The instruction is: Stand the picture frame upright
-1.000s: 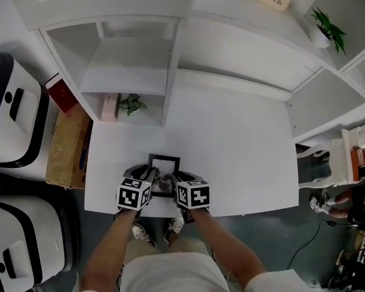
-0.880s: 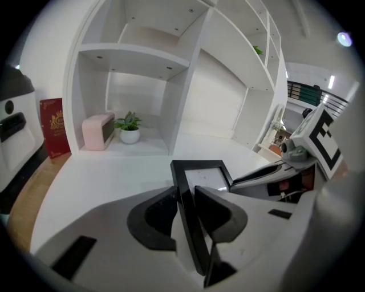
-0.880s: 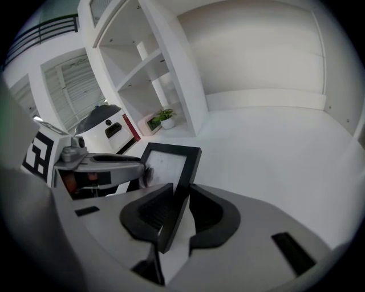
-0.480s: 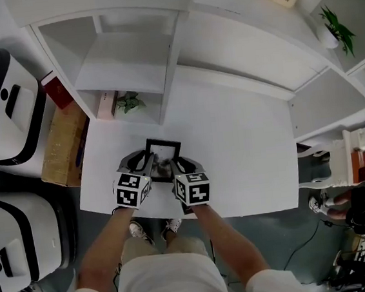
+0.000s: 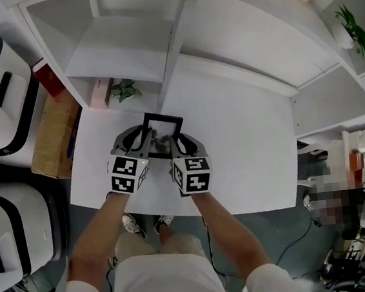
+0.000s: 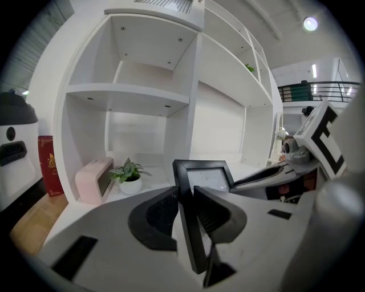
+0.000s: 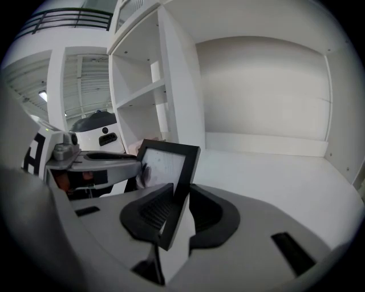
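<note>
Head view, picture frame (image 5: 163, 126): black, over the near-left part of the white table (image 5: 247, 142), in front of the shelf unit (image 5: 178, 39); held between both claws, its top edge toward the shelves.
Head view, left gripper (image 5: 145, 141): closed on the left bar of the frame.
Head view, right gripper (image 5: 173, 144): closed on the right bar of the frame.
Head view, contact with the table: I cannot tell if the frame's lower edge touches it.
Left gripper view, jaws: both pads press on the thin black bar, which stands between them and leans a little.
Left gripper view, background: a small potted plant (image 6: 130, 177) and a pink box (image 6: 94, 180) stand side by side in the lowest shelf compartment; a red book (image 6: 48, 165) is further left.
Right gripper view, jaws: clamped on the opposite bar; the glass faces left, toward the other claw.
Right gripper view, background: a wide shelf compartment.
</note>
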`<state>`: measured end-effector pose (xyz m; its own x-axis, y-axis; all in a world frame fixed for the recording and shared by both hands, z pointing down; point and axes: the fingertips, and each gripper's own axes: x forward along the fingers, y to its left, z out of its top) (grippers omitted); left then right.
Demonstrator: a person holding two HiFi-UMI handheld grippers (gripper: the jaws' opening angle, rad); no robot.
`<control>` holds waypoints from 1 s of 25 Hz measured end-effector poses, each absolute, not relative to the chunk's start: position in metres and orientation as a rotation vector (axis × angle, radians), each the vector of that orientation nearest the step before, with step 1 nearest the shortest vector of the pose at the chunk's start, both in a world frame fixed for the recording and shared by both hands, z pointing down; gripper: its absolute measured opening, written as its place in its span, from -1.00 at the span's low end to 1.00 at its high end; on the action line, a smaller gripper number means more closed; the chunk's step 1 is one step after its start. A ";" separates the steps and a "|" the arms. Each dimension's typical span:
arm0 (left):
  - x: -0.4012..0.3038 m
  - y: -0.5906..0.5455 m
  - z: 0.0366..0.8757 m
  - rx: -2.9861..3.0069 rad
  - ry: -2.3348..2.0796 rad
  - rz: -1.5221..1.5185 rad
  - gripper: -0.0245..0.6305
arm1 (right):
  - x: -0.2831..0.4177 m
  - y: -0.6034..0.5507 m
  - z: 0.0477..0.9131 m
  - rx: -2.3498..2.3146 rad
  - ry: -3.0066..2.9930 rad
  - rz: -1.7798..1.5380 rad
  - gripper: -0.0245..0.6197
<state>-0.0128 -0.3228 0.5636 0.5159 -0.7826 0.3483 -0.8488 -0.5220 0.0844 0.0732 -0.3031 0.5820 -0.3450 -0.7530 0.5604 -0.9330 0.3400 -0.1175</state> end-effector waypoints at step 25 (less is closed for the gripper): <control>-0.014 -0.370 0.544 2.697 -1.573 0.273 -0.65 | 0.070 -0.358 0.563 1.578 -2.236 0.165 -0.63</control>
<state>-0.0142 -0.3704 0.5445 0.4811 -0.8631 0.1537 -0.8644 -0.4963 -0.0811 0.0702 -0.3578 0.5625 -0.2848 -0.8784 0.3838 -0.9251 0.3568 0.1300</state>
